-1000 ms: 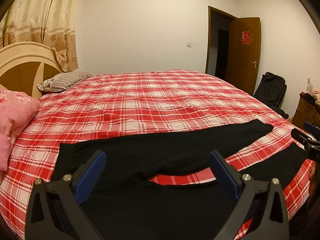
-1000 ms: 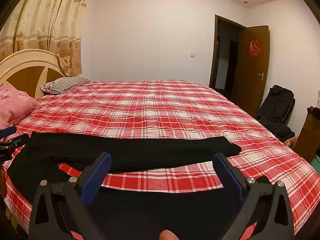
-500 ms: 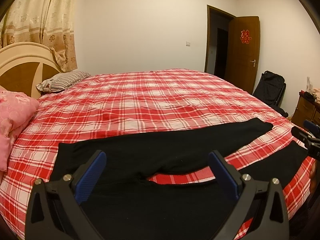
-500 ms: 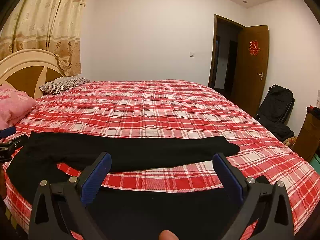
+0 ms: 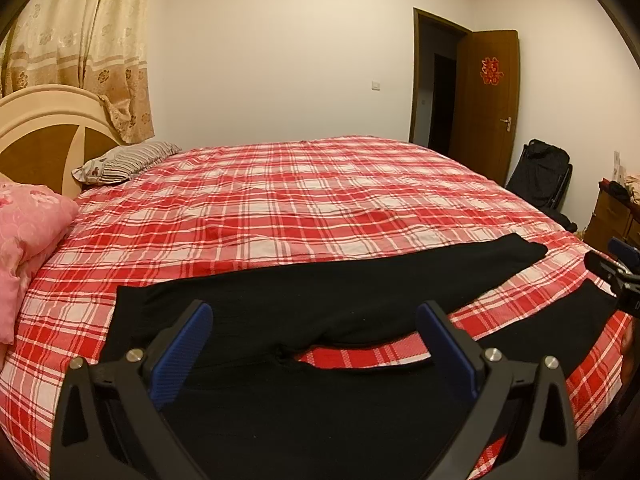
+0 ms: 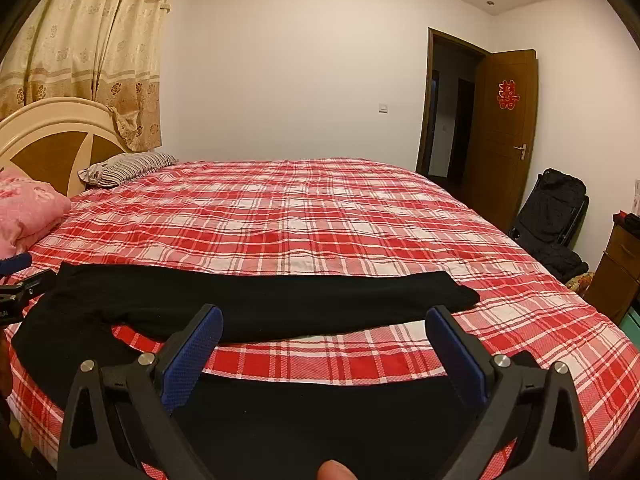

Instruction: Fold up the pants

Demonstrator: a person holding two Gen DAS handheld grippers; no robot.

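Note:
Black pants [image 5: 320,300] lie flat along the near edge of the bed, legs spread apart with a strip of bedspread between them. In the left wrist view my left gripper [image 5: 314,316] is open, held above the waist and crotch end. In the right wrist view the pants [image 6: 280,300] stretch from left to right, and my right gripper [image 6: 324,320] is open above the near leg, towards the leg ends. Each gripper shows at the edge of the other's view: the right one [image 5: 618,268] and the left one [image 6: 16,280]. Neither holds cloth.
The bed has a red and white plaid cover [image 5: 300,200]. A pink pillow [image 5: 28,236], a striped pillow [image 5: 124,162] and the headboard [image 5: 44,136] are at the left. A door [image 5: 486,100], a black bag [image 5: 544,176] and a wooden dresser [image 5: 612,216] stand at the right.
Both grippers have hardly moved; the views shift very slightly. The pants lie as before.

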